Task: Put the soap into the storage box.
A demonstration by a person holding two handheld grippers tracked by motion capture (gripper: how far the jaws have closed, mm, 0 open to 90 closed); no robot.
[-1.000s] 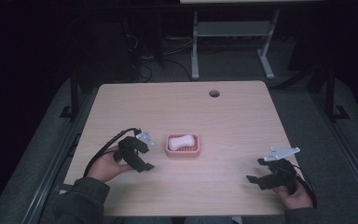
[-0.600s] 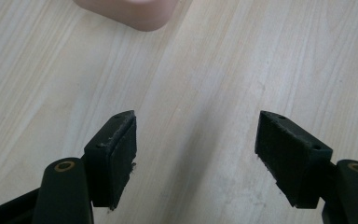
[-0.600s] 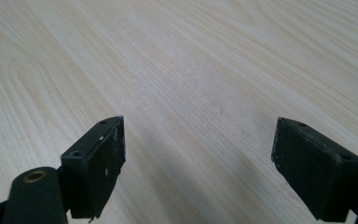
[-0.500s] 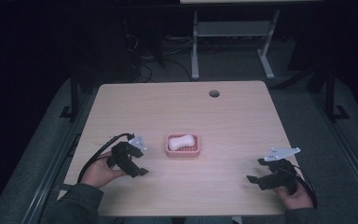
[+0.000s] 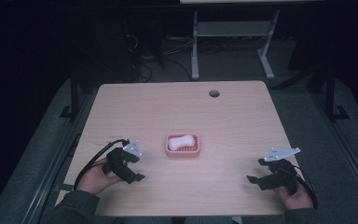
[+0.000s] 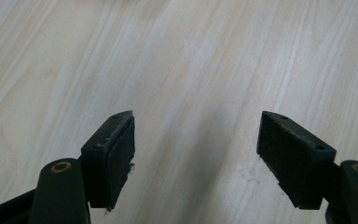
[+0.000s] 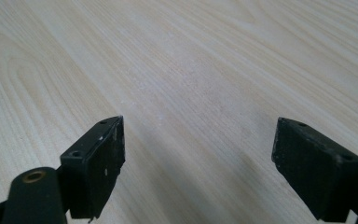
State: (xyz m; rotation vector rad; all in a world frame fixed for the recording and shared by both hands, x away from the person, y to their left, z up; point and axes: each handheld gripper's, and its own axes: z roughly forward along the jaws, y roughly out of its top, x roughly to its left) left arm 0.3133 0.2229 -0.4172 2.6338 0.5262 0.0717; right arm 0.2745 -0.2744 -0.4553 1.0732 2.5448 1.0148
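Bare table [image 5: 242,121] lies all around; between the hands, just the soap dish [image 5: 182,145] blocks the middle.

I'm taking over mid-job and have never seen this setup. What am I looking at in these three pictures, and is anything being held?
No robot arm here: a person holds a two-jaw tool in each hand. The high view looks down on a wooden table. The left gripper sits at its lower left, the right gripper at its lower right. The other two pictures come from cameras riding on those tools, looking along their black jaws. On the table lies a pink soap dish with a white soap bar in it. Nothing is held: both pairs of jaws stand apart over bare wood. The left gripper's jaws have just been opening, with nothing between them.
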